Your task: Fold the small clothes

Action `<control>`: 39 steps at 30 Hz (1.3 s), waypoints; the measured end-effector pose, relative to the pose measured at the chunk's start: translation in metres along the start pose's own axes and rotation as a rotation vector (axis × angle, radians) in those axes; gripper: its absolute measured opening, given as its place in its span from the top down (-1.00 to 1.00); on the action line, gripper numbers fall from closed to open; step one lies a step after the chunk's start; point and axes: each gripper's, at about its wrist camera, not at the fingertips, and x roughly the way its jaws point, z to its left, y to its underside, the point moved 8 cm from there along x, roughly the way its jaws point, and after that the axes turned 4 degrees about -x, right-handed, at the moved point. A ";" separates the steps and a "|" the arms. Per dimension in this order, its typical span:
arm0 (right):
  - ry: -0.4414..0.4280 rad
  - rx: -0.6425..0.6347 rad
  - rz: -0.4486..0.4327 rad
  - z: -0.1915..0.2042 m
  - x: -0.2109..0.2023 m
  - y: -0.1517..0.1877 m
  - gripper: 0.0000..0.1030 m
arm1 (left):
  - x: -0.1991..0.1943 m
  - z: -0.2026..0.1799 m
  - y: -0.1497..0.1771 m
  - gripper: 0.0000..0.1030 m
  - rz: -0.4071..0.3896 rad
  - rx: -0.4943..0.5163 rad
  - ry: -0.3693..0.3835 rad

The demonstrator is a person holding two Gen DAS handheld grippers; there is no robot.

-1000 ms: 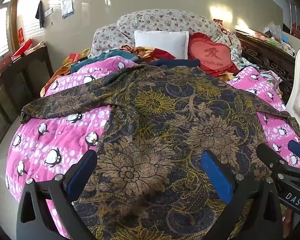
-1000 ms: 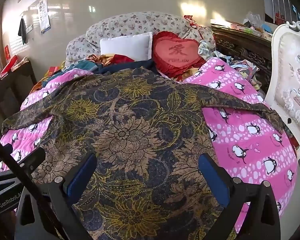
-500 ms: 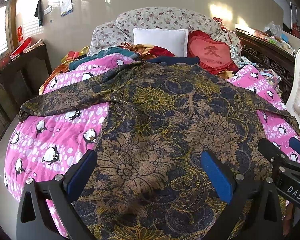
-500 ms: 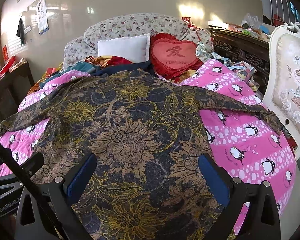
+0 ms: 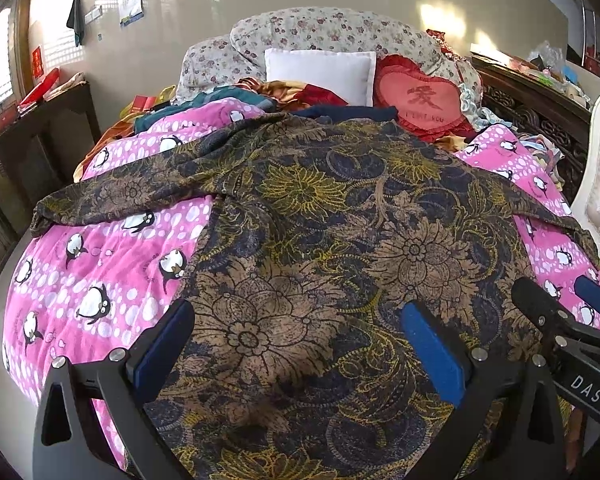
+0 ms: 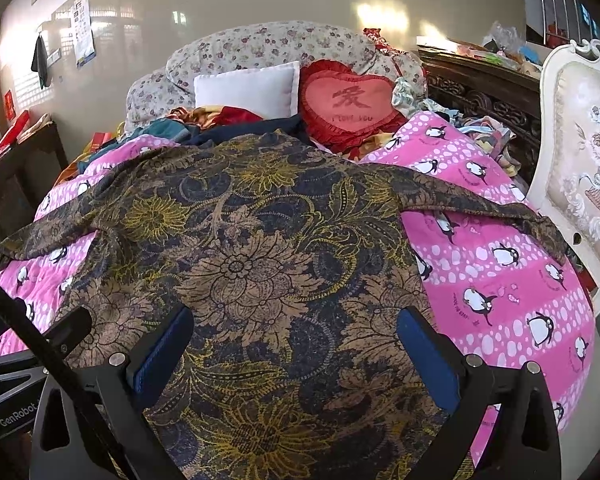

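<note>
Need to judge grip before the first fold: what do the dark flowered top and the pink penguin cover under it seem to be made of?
The flowered top looks like thin, matte knit or woven cloth: it drapes limply, with soft wrinkles along the sleeve. The penguin cover looks like thicker quilted fabric, probably cotton: puffy, stitched, no shine. Neither can be confirmed by sight alone.

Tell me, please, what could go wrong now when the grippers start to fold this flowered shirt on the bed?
1. The shirt lies on a soft pink quilt; a low pinch by the open left gripper or right gripper may catch the quilt too.
2. The right sleeve reaches the bed edge near the chair and may slide off.
3. The left sleeve is wrinkled, so the fold may come out uneven.
</note>
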 end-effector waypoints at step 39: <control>-0.013 -0.005 0.042 0.010 0.020 0.004 -1.00 | 0.018 0.007 0.001 -1.00 0.037 -0.024 -0.004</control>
